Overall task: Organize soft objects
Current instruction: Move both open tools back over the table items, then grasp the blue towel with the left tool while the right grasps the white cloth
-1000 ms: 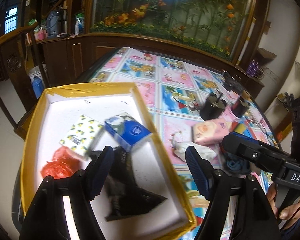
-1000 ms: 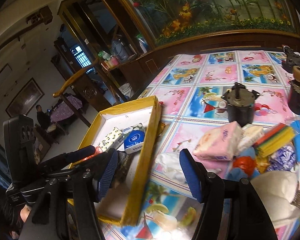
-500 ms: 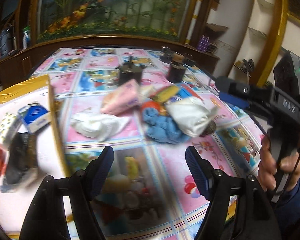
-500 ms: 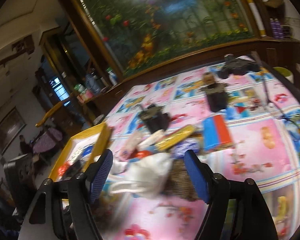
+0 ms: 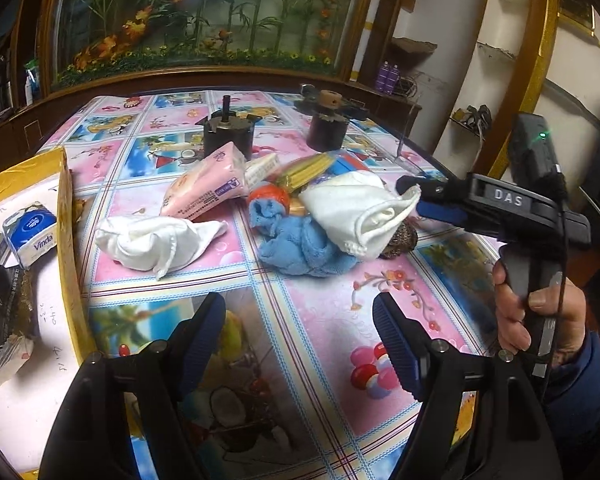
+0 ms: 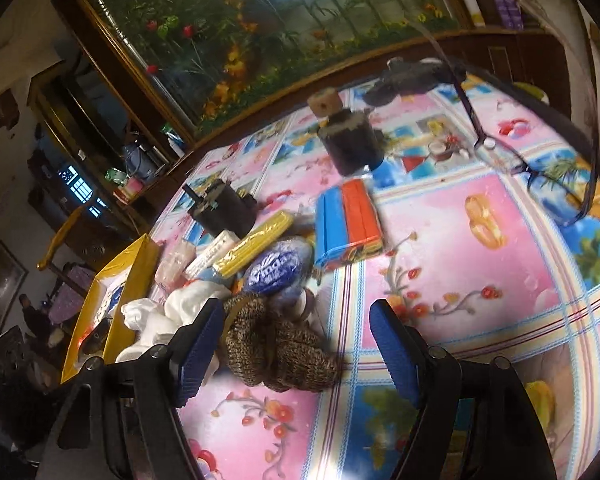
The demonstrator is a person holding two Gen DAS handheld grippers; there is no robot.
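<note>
Left hand-held gripper [image 5: 299,336] is hanging over the counter [image 5: 400,300] with its jaws wide open, nothing between them. Straight ahead of it is the heap of soft stuff: a crumpled white cloth [image 5: 156,240], a fuzzy blue towel [image 5: 300,246] and a rolled white cloth [image 5: 360,212] on top. The right hand-held gripper [image 6: 296,350] is spread open too, with a brown knitted hat [image 6: 276,356] lying just ahead of its left finger. The gold-rimmed white box [image 5: 66,216] sits off to the left.
</note>
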